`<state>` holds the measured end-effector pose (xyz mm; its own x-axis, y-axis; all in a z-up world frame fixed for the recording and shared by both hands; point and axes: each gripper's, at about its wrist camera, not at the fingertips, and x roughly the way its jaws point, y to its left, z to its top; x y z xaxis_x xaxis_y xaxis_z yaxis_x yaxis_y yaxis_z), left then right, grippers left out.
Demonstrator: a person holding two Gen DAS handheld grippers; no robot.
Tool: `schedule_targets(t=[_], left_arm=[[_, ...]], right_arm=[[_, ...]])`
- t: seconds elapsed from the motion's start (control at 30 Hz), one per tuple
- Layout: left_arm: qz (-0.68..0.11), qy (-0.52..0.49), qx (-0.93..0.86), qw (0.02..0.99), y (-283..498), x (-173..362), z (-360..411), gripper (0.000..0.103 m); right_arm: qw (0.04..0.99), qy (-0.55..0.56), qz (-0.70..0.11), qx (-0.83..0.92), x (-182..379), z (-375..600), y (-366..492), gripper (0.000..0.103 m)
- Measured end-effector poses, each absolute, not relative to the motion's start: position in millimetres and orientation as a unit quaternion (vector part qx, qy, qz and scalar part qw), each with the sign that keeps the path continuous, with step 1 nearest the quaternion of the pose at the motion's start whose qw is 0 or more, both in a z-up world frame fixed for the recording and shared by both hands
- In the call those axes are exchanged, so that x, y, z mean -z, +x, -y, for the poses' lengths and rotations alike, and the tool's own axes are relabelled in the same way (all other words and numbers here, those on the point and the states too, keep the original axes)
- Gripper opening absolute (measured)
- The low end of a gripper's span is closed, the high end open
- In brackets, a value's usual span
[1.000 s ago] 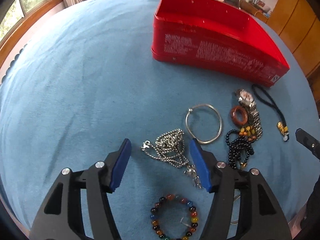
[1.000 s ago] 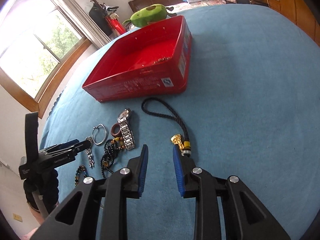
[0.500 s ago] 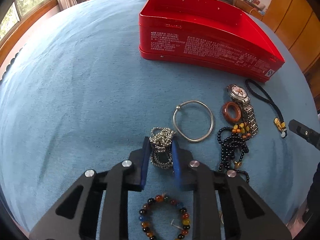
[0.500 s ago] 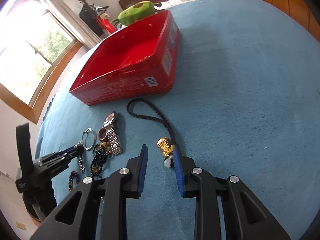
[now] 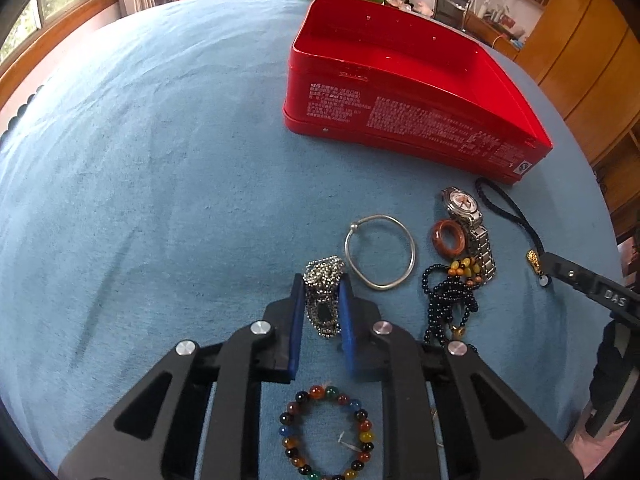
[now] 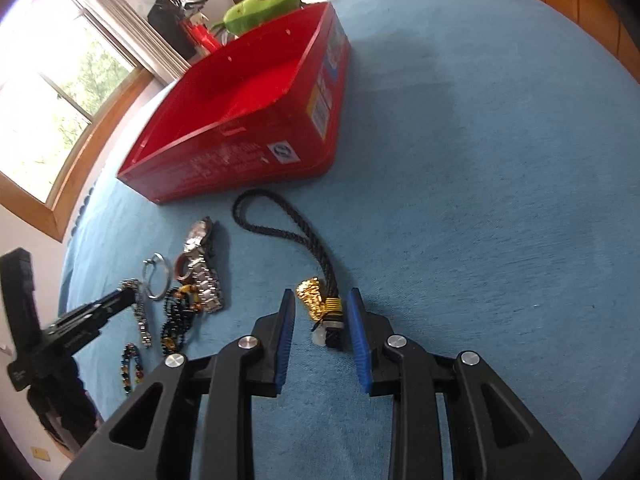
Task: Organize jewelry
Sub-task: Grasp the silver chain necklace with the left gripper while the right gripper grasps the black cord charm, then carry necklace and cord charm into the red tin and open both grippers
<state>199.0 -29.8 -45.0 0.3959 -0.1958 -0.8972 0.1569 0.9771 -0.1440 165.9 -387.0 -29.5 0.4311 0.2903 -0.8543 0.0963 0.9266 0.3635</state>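
Both claws tilt steeply down: the left gripper (image 5: pixel 323 300), just closed, pinches the silver chain (image 5: pixel 323 280); the right gripper (image 6: pixel 321 312) straddles the gold charm (image 6: pixel 314 298), open, near the red tin (image 6: pixel 256 160).

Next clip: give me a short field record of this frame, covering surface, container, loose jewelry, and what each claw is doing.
surface: blue cloth
container: red tin, open, nothing visible inside
left claw: has just been closing, pads pressed on silver bead chain
right claw: open, straddling gold charm of black cord, pads not touching
loose by the tin: silver bangle, brown ring, watch, black bead strand
nearest the left claw's camera: multicolour bead bracelet
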Motion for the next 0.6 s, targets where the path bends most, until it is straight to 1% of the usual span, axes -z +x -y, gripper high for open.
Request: schedule_targets(t=[0.13, 0.2, 0.3, 0.47, 0.6], left_arm=[[-0.548, -0.02, 0.107, 0.829, 206.0, 51.2, 32.5, 0.015], [-0.551, -0.021, 0.108, 0.827, 210.7, 54.4, 35.6, 0.015], [-0.551, -0.025, 0.111, 0.827, 212.6, 54.3, 35.1, 0.015], [-0.546, -0.034, 0.115, 0.829, 209.3, 48.2, 29.4, 0.015], [-0.53, -0.043, 0.121, 0.838, 203.9, 33.4, 24.1, 0.014]], right_arm=[[0.833, 0.156, -0.528, -0.056, 30.1, 380.1, 169.3, 0.027], [0.834, 0.138, -0.53, -0.066, 30.7, 373.8, 169.8, 0.013], [0.829, 0.149, -0.532, -0.088, 30.9, 370.4, 166.2, 0.008], [0.822, 0.203, -0.516, -0.133, 22.4, 377.4, 155.6, 0.008], [0.831, 0.208, -0.497, -0.137, 6.0, 380.8, 146.3, 0.007]])
